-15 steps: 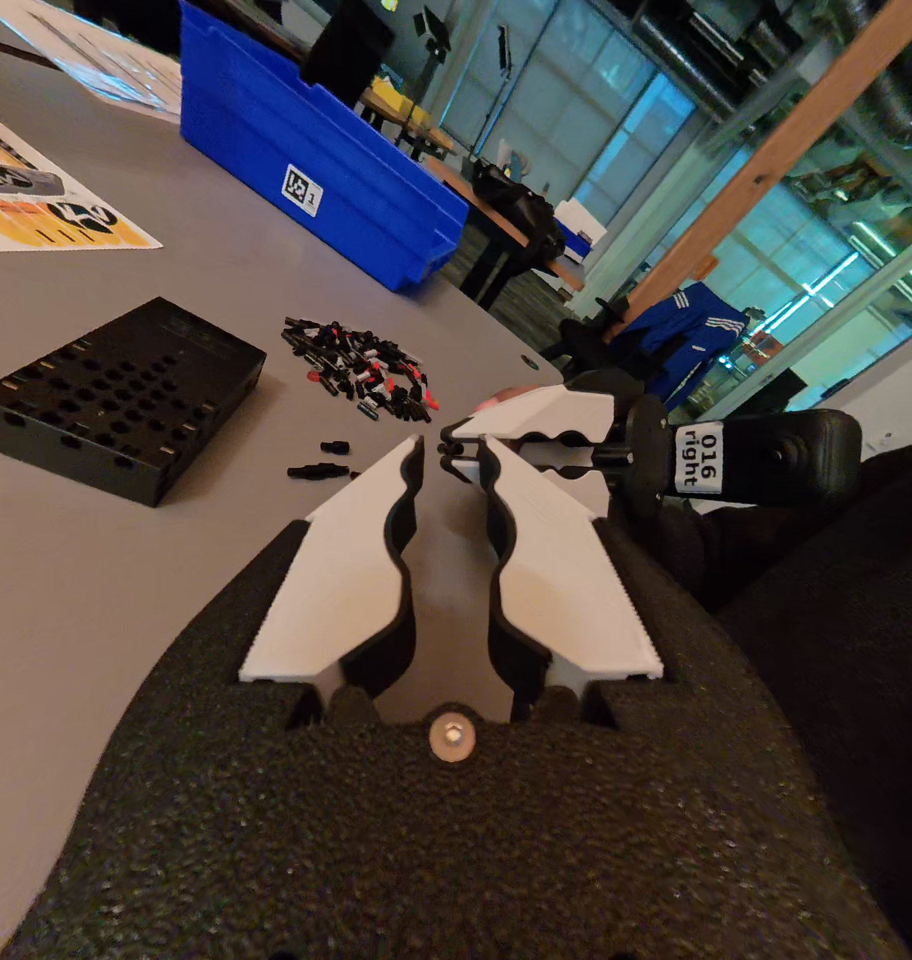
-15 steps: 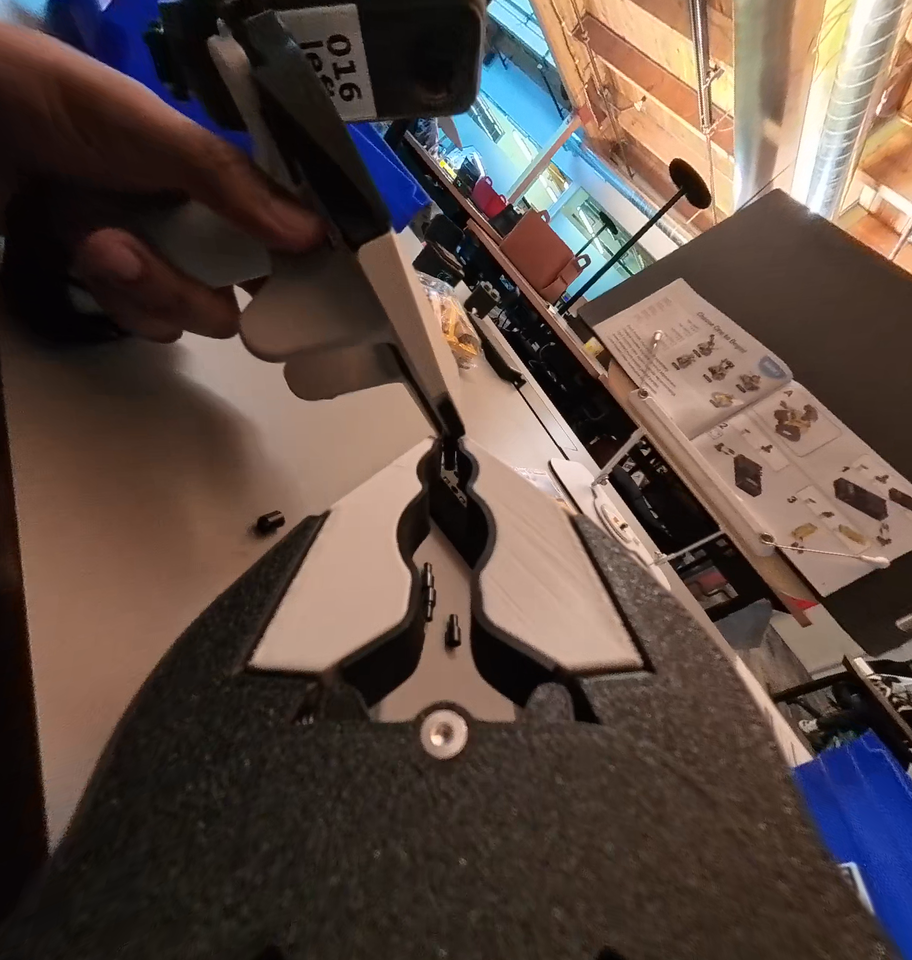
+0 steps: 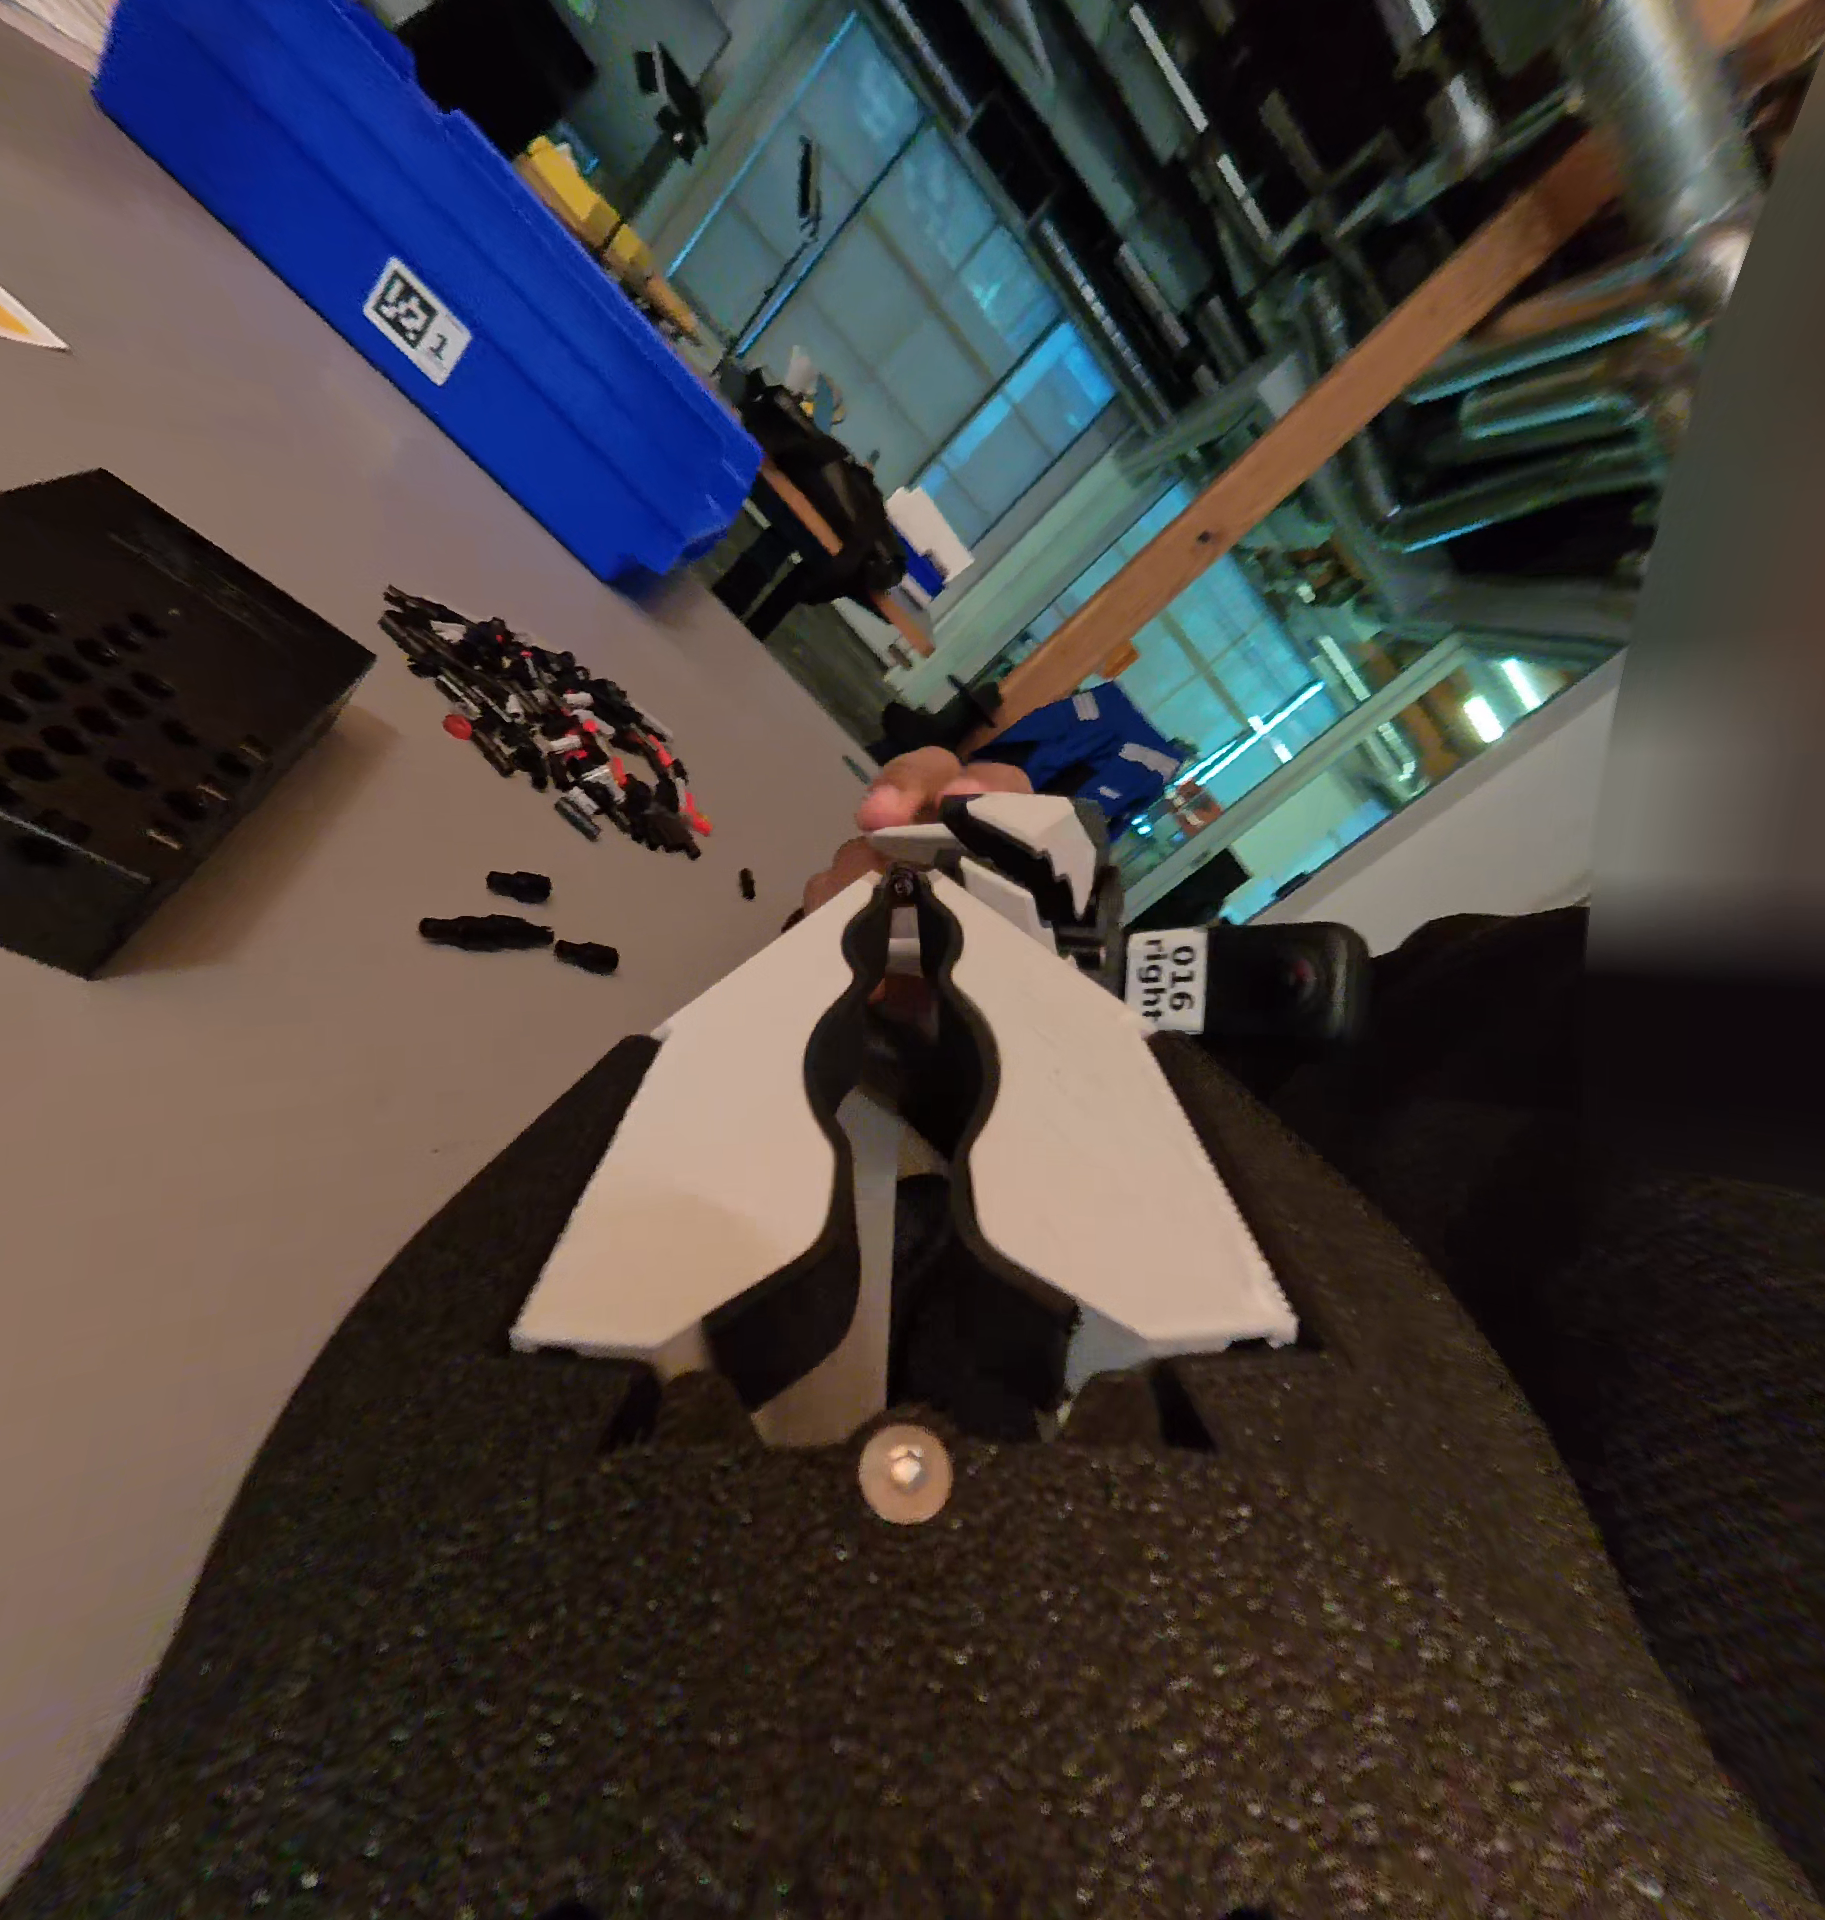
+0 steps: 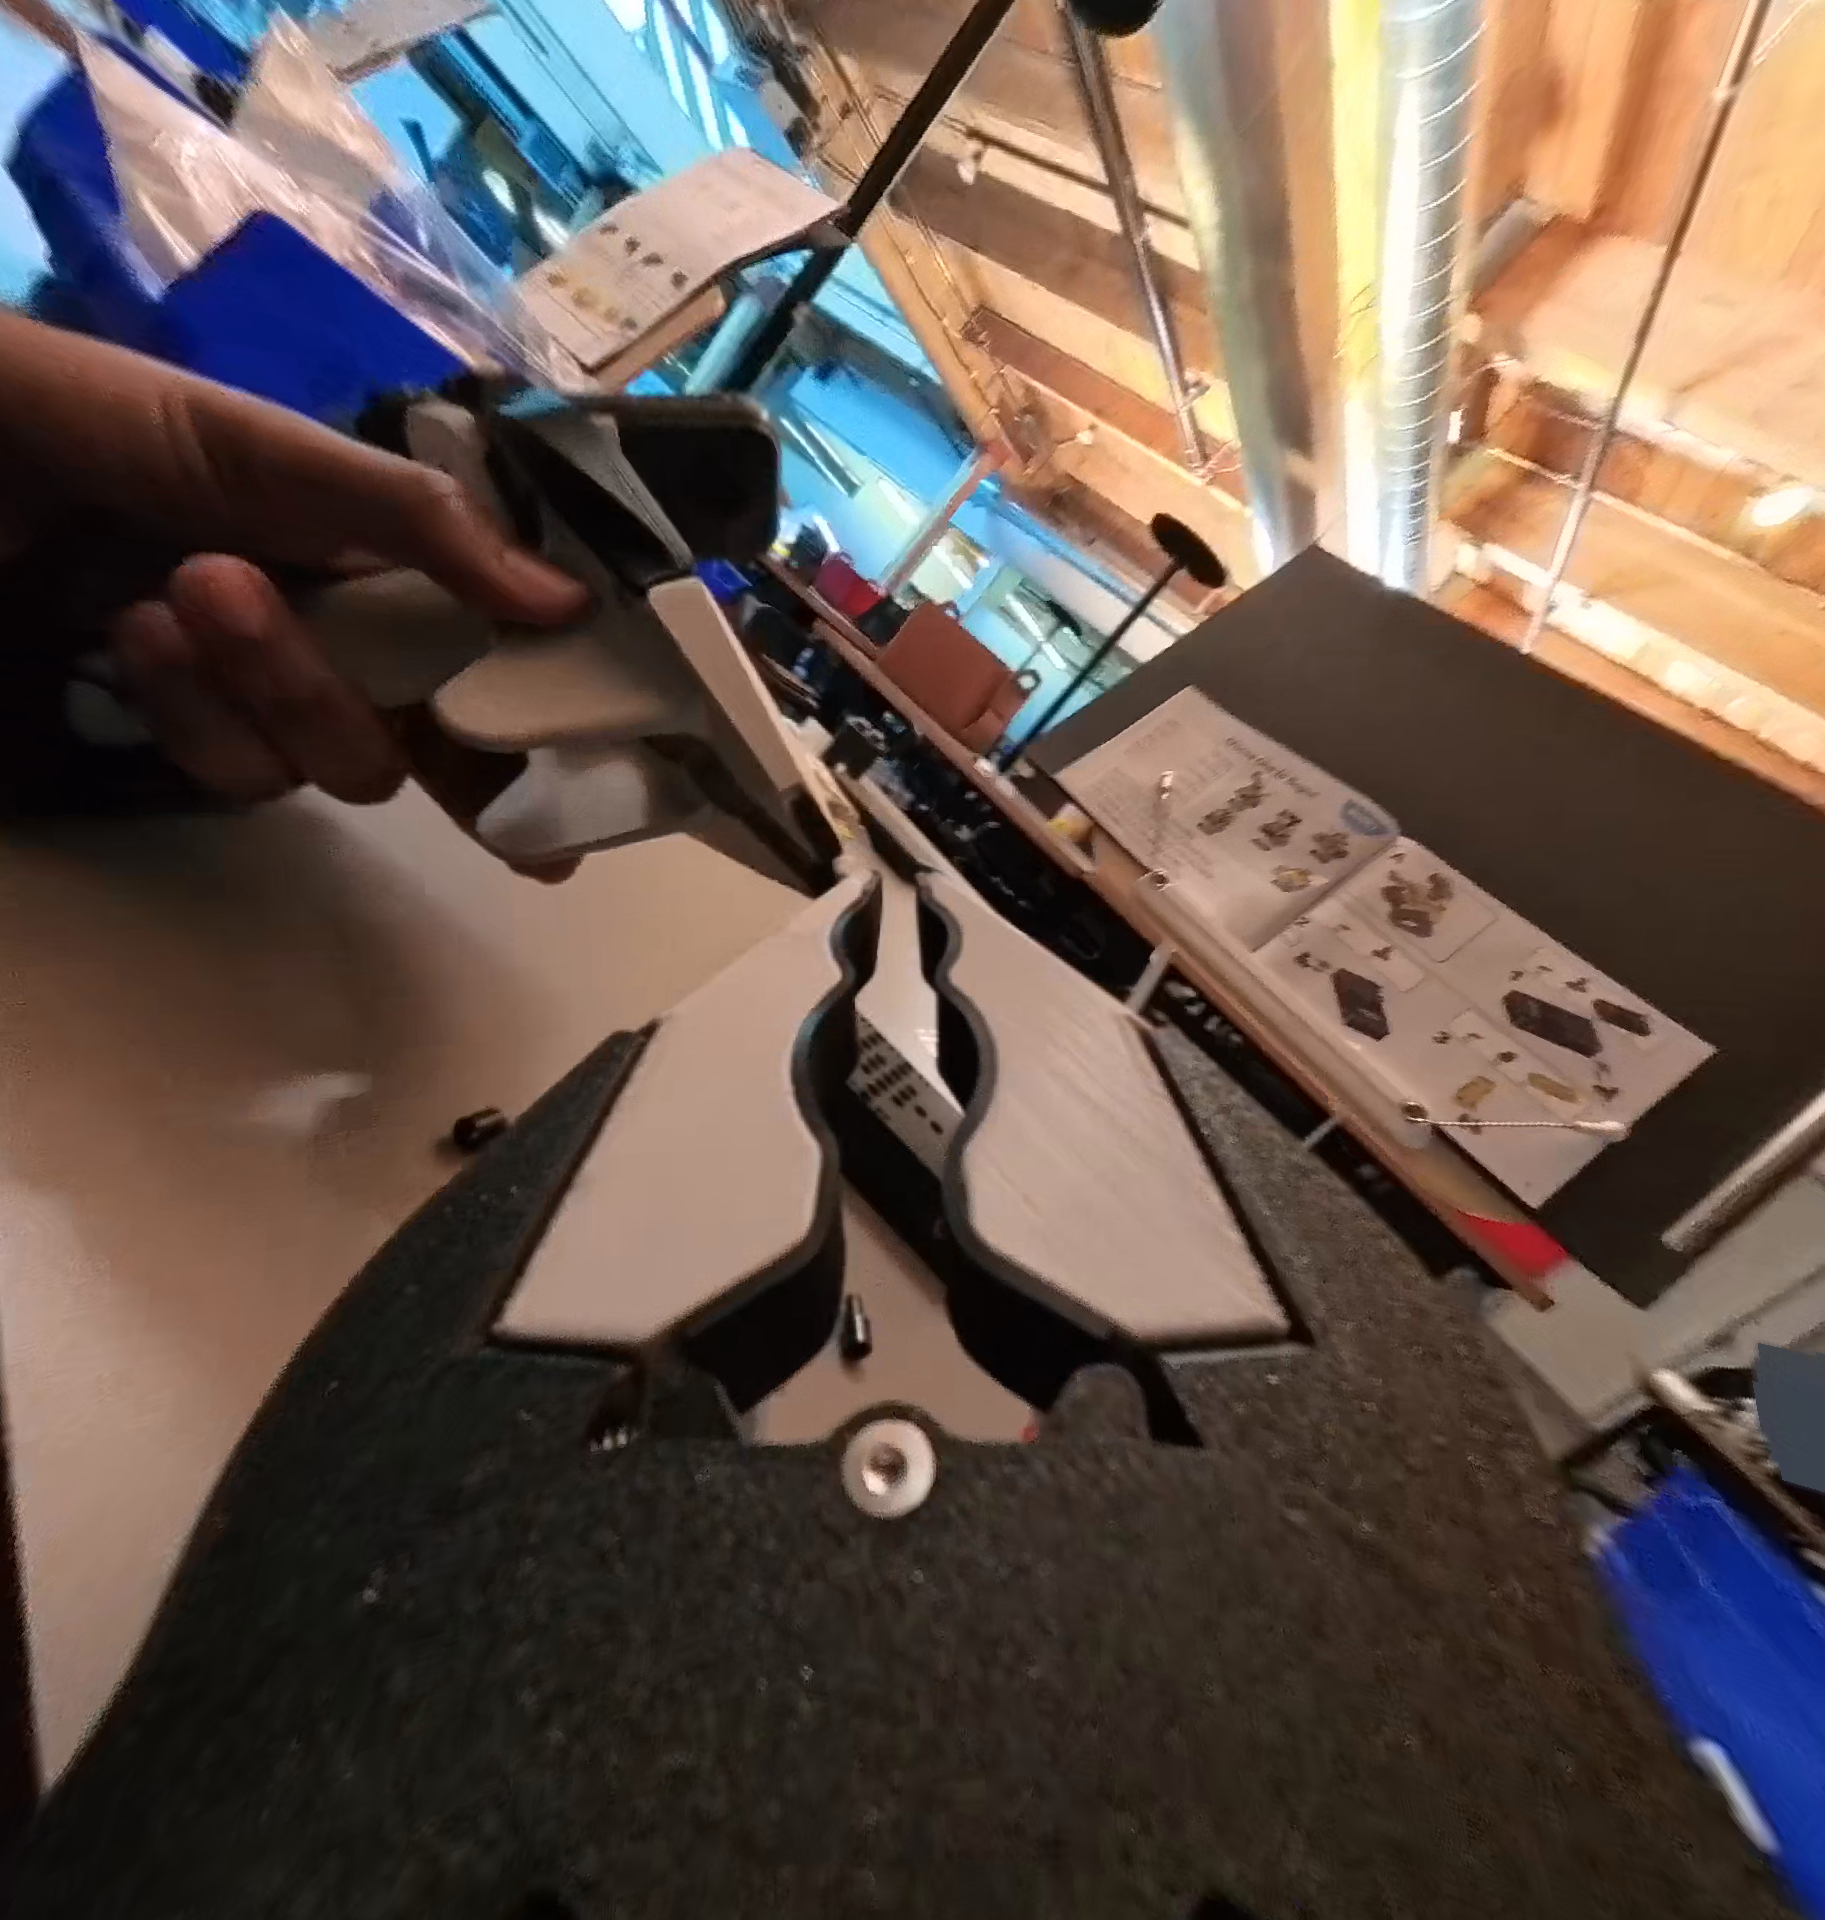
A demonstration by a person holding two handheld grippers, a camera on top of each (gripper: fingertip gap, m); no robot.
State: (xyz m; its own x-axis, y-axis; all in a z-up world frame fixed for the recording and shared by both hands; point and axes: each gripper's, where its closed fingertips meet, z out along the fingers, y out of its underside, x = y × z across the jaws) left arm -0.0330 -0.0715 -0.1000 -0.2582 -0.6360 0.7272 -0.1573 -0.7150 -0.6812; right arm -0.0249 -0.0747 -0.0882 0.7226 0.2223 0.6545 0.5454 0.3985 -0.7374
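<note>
Two handheld grippers with white plastic fingers and black inner pads meet tip to tip above a grey desk (image 3: pixel 212 1091). In the left wrist view, the left gripper (image 3: pixel 903 891) has its fingertips drawn together, clenched on a tiny dark pin-like part (image 3: pixel 902 885); the part is so small that its shape is hard to make out. The right gripper (image 3: pixel 975 831) shows just beyond it, partly hidden by the left one's fingers, with a person's fingertips (image 3: pixel 903 790) wrapped round it and a white label on its black body. In the right wrist view, the right gripper (image 4: pixel 897 896) has a narrow gap between its tips with only desk showing through, so it appears released; the picture is blurred there. The left gripper (image 4: pixel 820 831) comes in from the upper left, held by a hand (image 4: pixel 264 623), with its tip just beside the right gripper's tips. Near the desk's far side lies a loose heap of small black, red and white connector pieces (image 3: pixel 544 717), with a few stray black pieces (image 3: pixel 487 928) closer in. At the left edge of the left wrist view, a black rectangular block with rows of holes (image 3: pixel 108 717) is cut off by the frame. A long blue plastic bin with a square tag (image 3: pixel 420 312) stands along the desk's far edge. One small black piece (image 4: pixel 856 1325) lies on the desk between the right gripper's fingers, another (image 4: pixel 477 1127) lies to its left. Printed sheets with pictures of parts (image 4: pixel 1407 935) hang on a dark board in the background.
</note>
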